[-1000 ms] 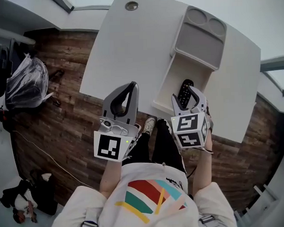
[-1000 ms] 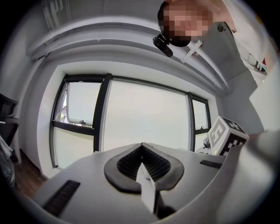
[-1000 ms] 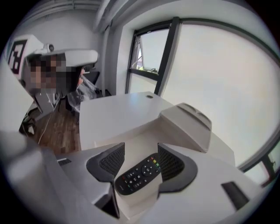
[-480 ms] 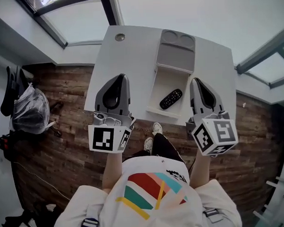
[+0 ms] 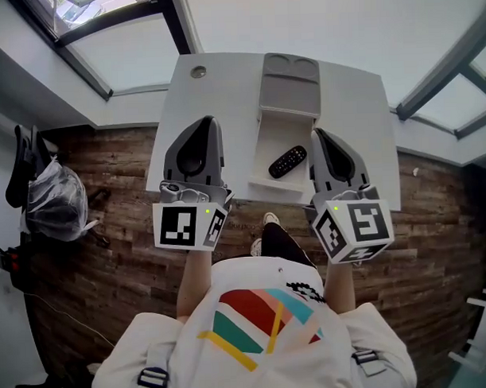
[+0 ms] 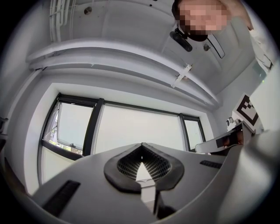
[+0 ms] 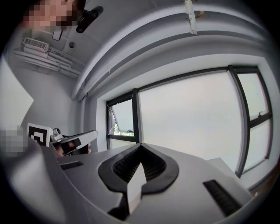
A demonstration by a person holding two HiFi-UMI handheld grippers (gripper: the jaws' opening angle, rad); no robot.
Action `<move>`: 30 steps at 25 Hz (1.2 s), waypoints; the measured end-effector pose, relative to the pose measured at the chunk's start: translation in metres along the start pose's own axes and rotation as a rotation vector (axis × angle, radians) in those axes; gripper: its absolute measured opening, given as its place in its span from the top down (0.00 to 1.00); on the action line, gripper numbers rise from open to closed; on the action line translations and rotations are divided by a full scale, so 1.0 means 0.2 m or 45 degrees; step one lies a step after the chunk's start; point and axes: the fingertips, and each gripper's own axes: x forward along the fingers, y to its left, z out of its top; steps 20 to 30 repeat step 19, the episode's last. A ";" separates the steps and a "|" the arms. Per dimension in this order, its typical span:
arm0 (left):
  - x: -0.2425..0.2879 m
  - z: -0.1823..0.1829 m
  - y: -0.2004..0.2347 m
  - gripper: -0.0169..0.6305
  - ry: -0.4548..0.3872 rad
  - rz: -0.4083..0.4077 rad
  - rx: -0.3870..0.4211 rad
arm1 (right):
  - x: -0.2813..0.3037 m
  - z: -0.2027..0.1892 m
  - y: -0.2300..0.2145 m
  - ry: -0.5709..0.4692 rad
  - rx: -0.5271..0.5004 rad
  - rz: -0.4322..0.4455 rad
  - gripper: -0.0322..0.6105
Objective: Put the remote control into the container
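Left gripper (image 5: 204, 121): fingers (image 6: 124, 166) closed tip to tip, nothing in them; in the head view it sits over the tabletop (image 5: 216, 95) near edge.

Remote control (image 5: 287, 161) lies flat and slantwise inside the white container (image 5: 273, 132), so we judge the placing done. If we had to regrasp: light, rigid plastic with a smooth shell, probably a bit slippery, not fragile. We'd pinch across the narrow width near mid-length.

Right gripper (image 5: 317, 134): fingers (image 7: 127, 164) also shut and empty, just right of the remote in the head view.

Can't see:
- Both gripper views show only window and ceiling, no remote or container.
- The right gripper covers part of the container's right wall.
- Button detail is too small.
- We can't tell whether the grey lid (image 5: 291, 84) behind is attached.
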 end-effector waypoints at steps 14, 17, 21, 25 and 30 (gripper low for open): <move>0.01 0.02 -0.01 0.96 -0.013 -0.017 -0.006 | -0.02 0.03 0.00 -0.016 -0.055 -0.019 0.95; 0.01 0.02 -0.01 0.96 -0.017 -0.017 -0.010 | -0.02 0.02 0.01 -0.007 -0.062 -0.022 0.95; 0.01 0.02 -0.01 0.96 -0.019 -0.021 -0.011 | -0.02 0.01 0.01 -0.002 -0.063 -0.027 0.95; 0.01 0.02 -0.01 0.96 -0.019 -0.021 -0.011 | -0.02 0.01 0.01 -0.002 -0.063 -0.027 0.95; 0.01 0.02 -0.01 0.96 -0.019 -0.021 -0.011 | -0.02 0.01 0.01 -0.002 -0.063 -0.027 0.95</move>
